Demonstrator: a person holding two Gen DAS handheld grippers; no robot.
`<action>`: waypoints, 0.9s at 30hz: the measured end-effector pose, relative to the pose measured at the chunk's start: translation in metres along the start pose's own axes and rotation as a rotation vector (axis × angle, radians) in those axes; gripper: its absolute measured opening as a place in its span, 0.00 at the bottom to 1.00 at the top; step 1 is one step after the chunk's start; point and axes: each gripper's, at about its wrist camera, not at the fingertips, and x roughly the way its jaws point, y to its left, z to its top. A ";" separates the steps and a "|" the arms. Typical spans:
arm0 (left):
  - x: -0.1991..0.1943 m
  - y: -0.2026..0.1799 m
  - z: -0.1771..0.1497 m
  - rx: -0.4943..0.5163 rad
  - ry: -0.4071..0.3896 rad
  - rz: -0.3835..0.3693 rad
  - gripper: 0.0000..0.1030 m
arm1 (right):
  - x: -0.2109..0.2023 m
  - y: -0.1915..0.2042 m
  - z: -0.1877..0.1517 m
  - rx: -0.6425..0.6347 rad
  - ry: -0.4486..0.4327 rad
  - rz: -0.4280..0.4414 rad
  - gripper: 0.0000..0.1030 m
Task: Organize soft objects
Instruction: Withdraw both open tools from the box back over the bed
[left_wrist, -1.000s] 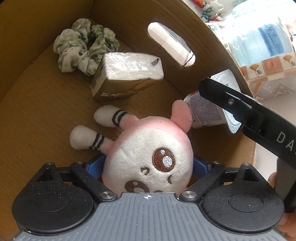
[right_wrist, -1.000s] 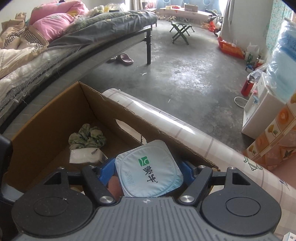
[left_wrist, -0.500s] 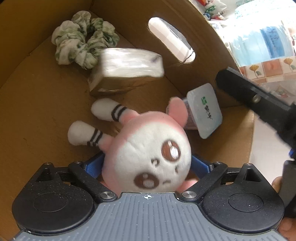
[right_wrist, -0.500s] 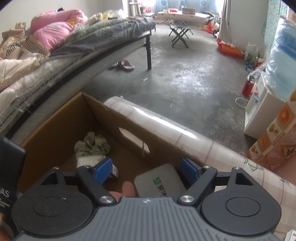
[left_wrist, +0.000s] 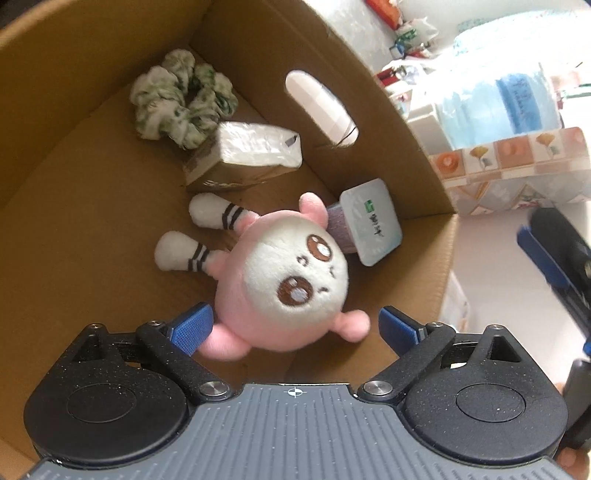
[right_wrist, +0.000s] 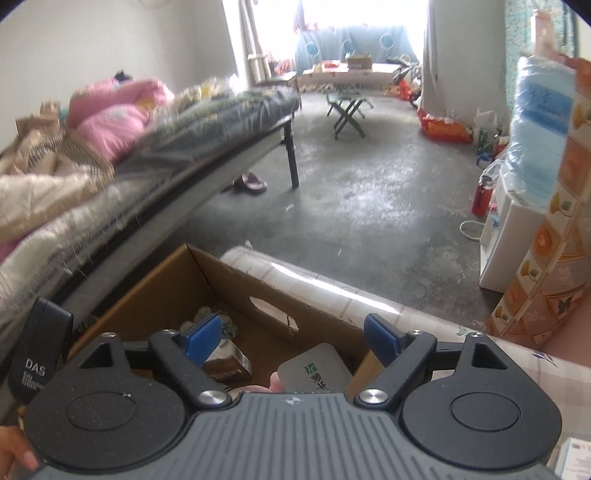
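Both sets of tongs have let go within the last second: my left gripper (left_wrist: 295, 325), which pinched the round pink-and-white plush toy (left_wrist: 284, 284), now stands spread with the toy lying loose between the blue pads, and my right gripper (right_wrist: 291, 336) has just been opening, its jaws wide and empty, the square foil-lidded yogurt cup (left_wrist: 369, 221) dropped beside the plush's ear. Everything sits inside the brown corrugated cardboard box (left_wrist: 74, 206): plush near its front corner, cup against its handle-slot wall, crinkly plastic-wrapped tissue pack (left_wrist: 251, 155) and ruffled green-and-white fabric scrunchie (left_wrist: 181, 99) toward its back corner. To finish well, I'd lift both grippers straight up, clear of the box rim, so no pad snags the fuzzy plush.
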 end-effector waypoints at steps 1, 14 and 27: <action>-0.006 0.001 -0.001 -0.001 -0.008 -0.005 0.94 | -0.011 -0.003 -0.001 0.011 -0.016 0.002 0.85; -0.104 -0.015 -0.063 0.111 -0.184 -0.045 0.96 | -0.192 -0.047 -0.072 0.167 -0.257 0.035 0.94; -0.128 -0.059 -0.202 0.538 -0.253 -0.119 0.97 | -0.308 -0.101 -0.268 0.497 -0.341 -0.089 0.97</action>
